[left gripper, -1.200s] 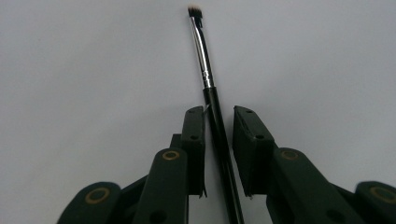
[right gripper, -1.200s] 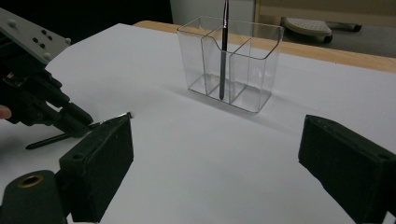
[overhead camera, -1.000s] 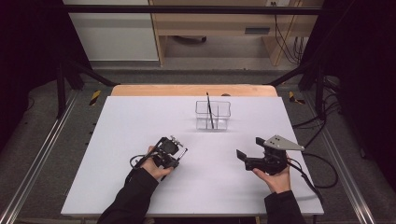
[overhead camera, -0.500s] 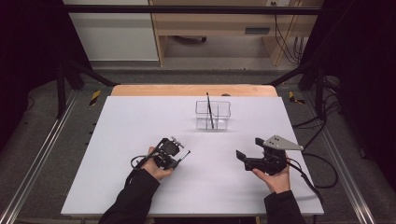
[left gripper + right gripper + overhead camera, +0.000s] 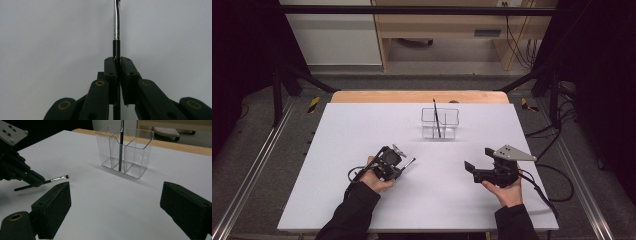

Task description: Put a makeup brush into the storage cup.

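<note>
Little has moved since the earlier frames — both hands stay where they were on the white table [image 5: 337, 150], and the left gripper [image 5: 398, 165] keeps its hold. Its jaws are pressed together on a thin makeup brush [image 5: 116, 27], black at the handle, silver along the ferrule, with a small flat pale tip. The brush [image 5: 56, 179] sticks out straight ahead of the jaws, held just above the table. The right gripper [image 5: 471, 169] has its jaws spread wide with nothing between them. Ahead of it, between the two jaws in its own view, stands a clear plastic organizer [image 5: 136, 150] with divided compartments — a second dark brush [image 5: 121, 147] stands nearly upright inside, leaning against a divider. The held brush lies left of the right gripper's jaws, well apart from the organizer.
</note>
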